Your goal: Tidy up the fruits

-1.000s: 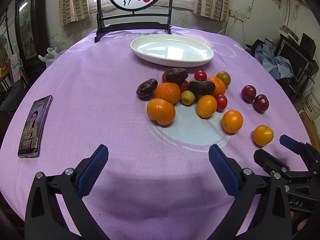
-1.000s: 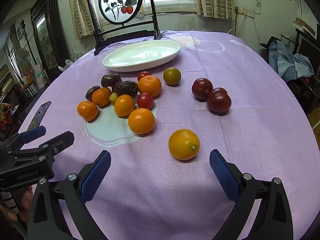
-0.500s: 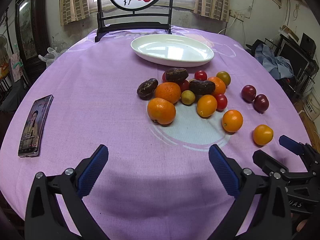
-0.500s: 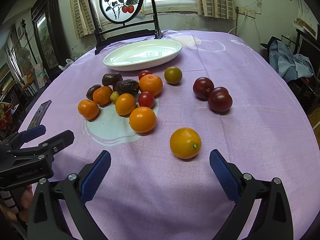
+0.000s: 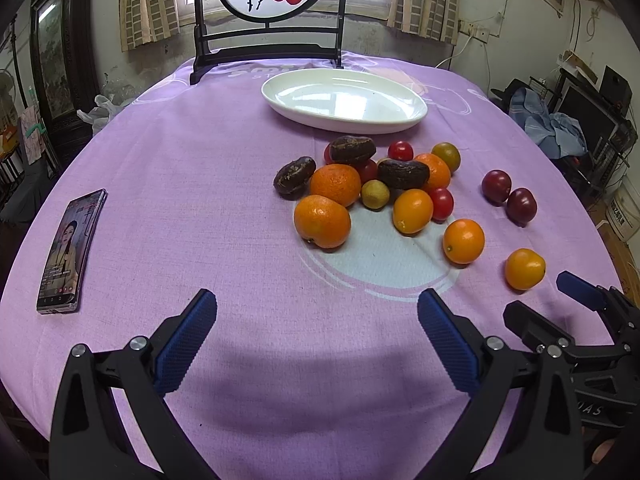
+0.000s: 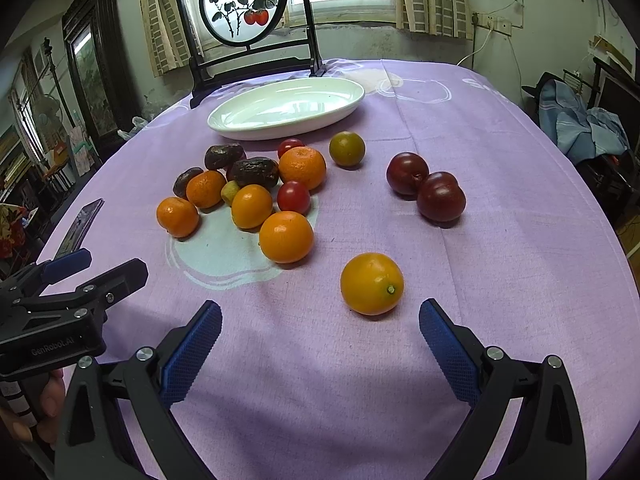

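Observation:
A pile of oranges, red cherry tomatoes and dark brown fruits point(image 5: 372, 184) lies on the purple tablecloth in front of an empty white oval plate point(image 5: 344, 100). Two dark plums point(image 6: 426, 186) lie to the right. A lone orange point(image 6: 371, 283) lies just ahead of my right gripper point(image 6: 320, 332), slightly right of its middle. My right gripper is open and empty. My left gripper point(image 5: 316, 320) is open and empty, short of the nearest orange point(image 5: 322, 221). Each gripper shows in the other's view: the right one point(image 5: 560, 300), the left one point(image 6: 96, 268).
A phone point(image 5: 70, 248) lies on the left side of the cloth. A framed round painting on a dark stand point(image 5: 268, 20) stands behind the plate point(image 6: 286, 108). Clothes and shelving point(image 5: 560, 128) are off to the right of the table.
My right gripper has crept forward toward the lone orange, which now sits closer to its fingers. The left gripper has barely moved.

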A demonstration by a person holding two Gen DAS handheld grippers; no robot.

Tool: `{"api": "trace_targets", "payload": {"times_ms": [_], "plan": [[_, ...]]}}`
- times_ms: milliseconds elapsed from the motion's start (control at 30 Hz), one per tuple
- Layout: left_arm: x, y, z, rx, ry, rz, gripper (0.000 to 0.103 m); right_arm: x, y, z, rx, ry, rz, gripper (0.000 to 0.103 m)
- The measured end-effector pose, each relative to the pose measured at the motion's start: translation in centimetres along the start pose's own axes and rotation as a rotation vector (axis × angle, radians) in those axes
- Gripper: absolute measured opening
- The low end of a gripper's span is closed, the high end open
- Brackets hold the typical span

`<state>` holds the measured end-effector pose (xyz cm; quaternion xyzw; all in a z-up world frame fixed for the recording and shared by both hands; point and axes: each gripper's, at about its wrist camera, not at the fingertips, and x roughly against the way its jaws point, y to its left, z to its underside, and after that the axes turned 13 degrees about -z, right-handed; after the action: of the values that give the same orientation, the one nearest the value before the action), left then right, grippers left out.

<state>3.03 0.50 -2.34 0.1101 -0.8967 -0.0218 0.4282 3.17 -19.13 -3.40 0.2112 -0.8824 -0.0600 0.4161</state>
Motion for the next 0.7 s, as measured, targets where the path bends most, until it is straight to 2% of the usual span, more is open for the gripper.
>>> {"api": "trace_targets", "payload": {"times_ms": [700], "plan": [[0.13, -0.13, 0.22, -0.002, 0.006, 0.001, 0.099, -0.10, 0.02, 0.23, 0.000, 0.004, 0.000, 0.099]]}}
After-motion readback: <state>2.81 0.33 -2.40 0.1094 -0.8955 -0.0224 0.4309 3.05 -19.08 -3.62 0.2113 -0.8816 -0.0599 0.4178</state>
